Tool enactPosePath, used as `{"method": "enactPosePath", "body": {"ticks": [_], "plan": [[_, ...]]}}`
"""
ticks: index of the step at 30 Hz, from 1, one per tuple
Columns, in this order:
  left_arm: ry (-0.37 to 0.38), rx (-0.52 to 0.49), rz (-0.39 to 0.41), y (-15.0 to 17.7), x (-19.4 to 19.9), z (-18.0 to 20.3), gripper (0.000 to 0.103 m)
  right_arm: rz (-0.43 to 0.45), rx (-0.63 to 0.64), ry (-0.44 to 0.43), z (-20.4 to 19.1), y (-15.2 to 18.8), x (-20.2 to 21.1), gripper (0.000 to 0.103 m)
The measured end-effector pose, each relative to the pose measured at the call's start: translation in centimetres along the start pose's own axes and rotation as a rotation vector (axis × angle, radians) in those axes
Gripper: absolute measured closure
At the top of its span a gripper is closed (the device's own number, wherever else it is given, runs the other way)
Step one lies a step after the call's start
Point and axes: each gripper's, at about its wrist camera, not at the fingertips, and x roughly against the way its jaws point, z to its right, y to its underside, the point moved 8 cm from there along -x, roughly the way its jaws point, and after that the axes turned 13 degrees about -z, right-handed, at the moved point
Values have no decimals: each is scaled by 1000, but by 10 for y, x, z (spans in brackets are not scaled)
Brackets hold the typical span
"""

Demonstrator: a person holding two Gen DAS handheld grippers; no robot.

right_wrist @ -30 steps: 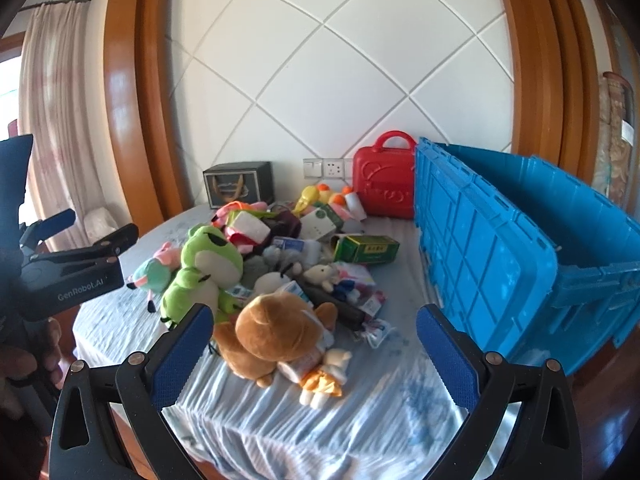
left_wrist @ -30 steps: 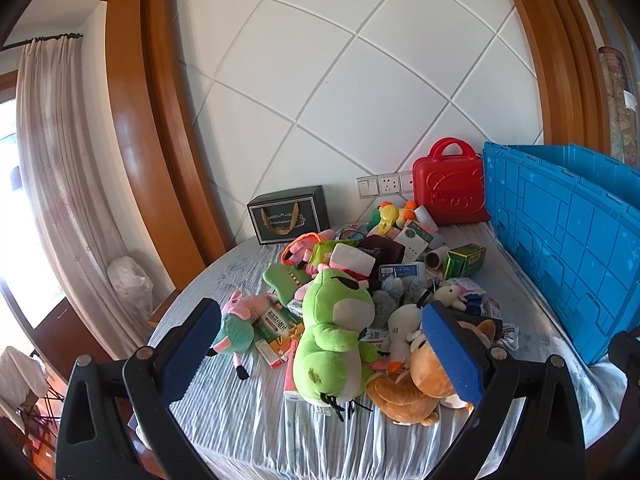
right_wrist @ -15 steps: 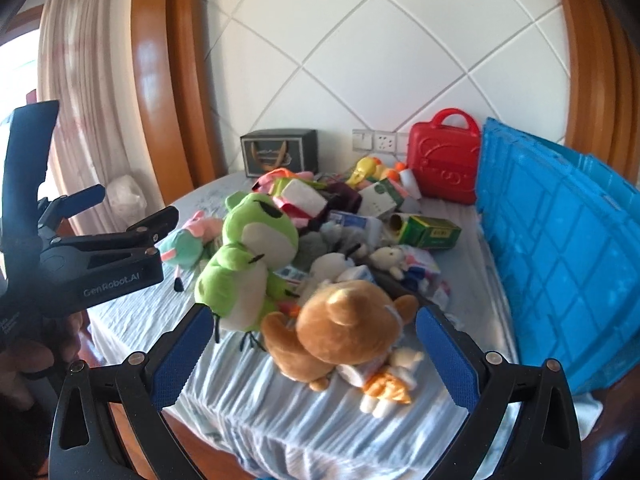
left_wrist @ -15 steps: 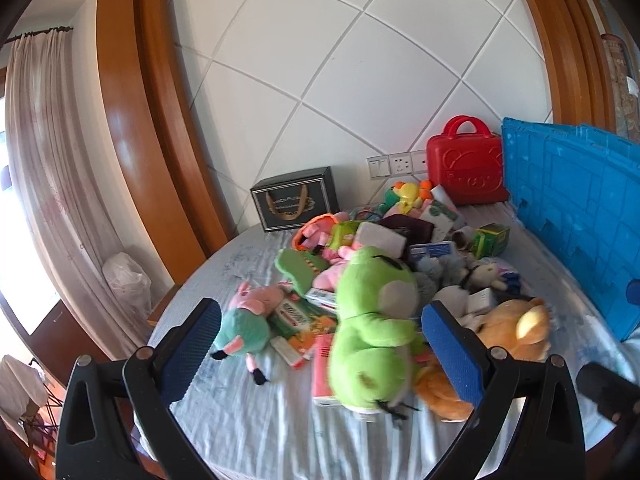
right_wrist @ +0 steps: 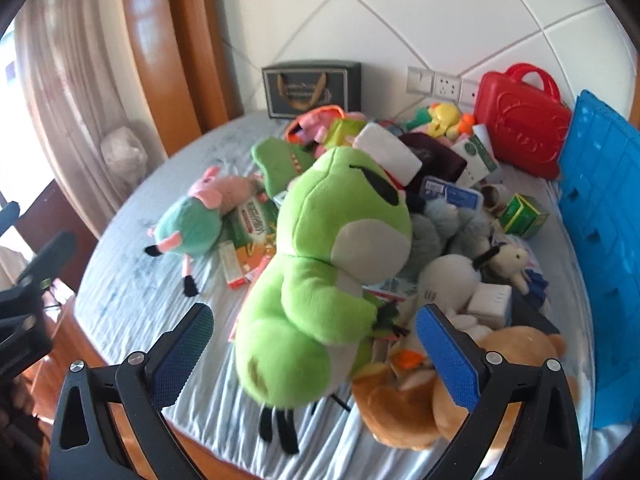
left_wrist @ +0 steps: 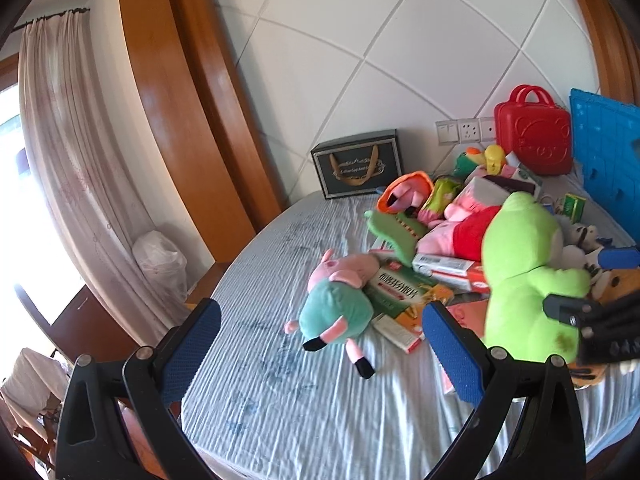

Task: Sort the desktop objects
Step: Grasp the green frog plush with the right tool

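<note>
Two grippers hover over the near edge of the table (right_wrist: 132, 312), both with jaws spread wide and nothing between the blue pads. The right gripper (right_wrist: 316, 356) frames the green frog plush (right_wrist: 332, 280), whose lower body sits in the gap between its fingers; no pad touches it as far as can be seen. The left gripper (left_wrist: 320, 348) is aimed to the left of the frog plush (left_wrist: 524, 276), with the small pig plush (left_wrist: 340, 304) in a teal dress lying on the striped cloth just beyond its open fingers.

Just left of the frog, medicine boxes (right_wrist: 256, 224) lie flat, partly under the pig's head. Behind the frog and to its left is a dark green crocodile plush (right_wrist: 280, 164), and further back an orange-rimmed pouch (right_wrist: 316, 120). Right of the frog lie a grey plush (right_wrist: 440, 228), a white plush (right_wrist: 452, 276) and a small white bunny (right_wrist: 508, 260); in front of these, at the near right of the frog, a brown bear plush (right_wrist: 420, 400) rests on its back. A green carton (right_wrist: 524, 216) sits further right, near the blue crate (right_wrist: 600, 240) that stands along the table's right side. Behind the frog against the wall stand a red toy case (right_wrist: 520, 120) and a dark gift box (right_wrist: 312, 88).
</note>
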Motion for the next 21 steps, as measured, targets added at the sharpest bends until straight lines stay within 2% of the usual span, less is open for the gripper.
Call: {"method": "enactPosePath", "body": {"ticks": [9, 16, 19, 21], "plan": [[29, 2, -35, 7, -29, -8, 1, -154, -82, 23, 15, -35, -68, 0], [69, -17, -44, 7, -40, 0, 1, -182, -52, 62, 18, -34, -90, 0], [101, -20, -49, 7, -45, 7, 1, -248, -86, 7, 20, -19, -96, 0], [110, -29, -53, 7, -48, 14, 1, -250, -117, -29, 24, -16, -101, 0]]}}
